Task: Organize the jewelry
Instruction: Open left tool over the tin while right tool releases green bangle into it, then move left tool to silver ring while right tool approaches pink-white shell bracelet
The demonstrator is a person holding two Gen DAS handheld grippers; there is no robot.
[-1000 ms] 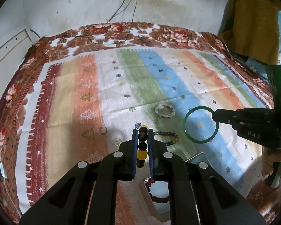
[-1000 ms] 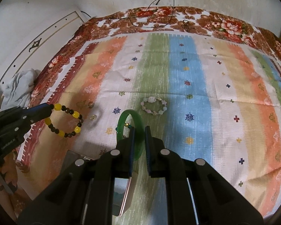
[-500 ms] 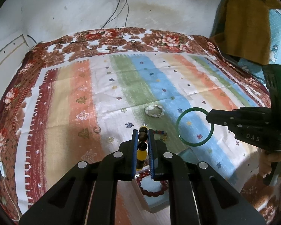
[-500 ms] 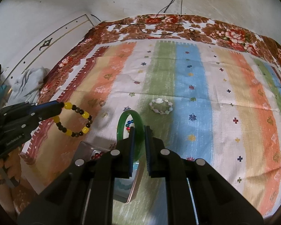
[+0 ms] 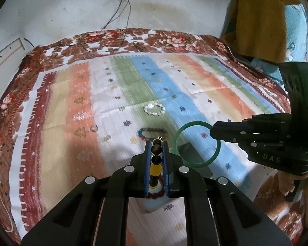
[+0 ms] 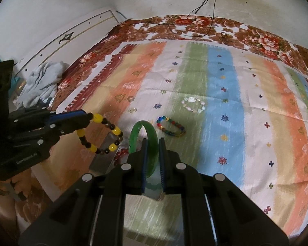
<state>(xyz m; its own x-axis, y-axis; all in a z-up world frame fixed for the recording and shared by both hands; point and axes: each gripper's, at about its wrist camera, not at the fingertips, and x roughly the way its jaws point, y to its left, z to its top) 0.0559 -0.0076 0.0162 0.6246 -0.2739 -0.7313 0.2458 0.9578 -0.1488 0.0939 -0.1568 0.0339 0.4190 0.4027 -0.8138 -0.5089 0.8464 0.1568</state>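
Holding mid-frame above the bed: left tongs (image 5: 156, 153) clamp the yellow-and-black bracelet (image 6: 101, 133), right tongs (image 6: 153, 160) clamp the green bangle (image 5: 197, 144). Red bracelet (image 6: 121, 153) apparently boxed; two bracelets (image 6: 170, 126) remain.

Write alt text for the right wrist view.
The right claw grips a green bangle above a striped bedspread, while the left claw holds up a yellow-and-black bead bracelet. A multicoloured bracelet and a white one lie beyond.
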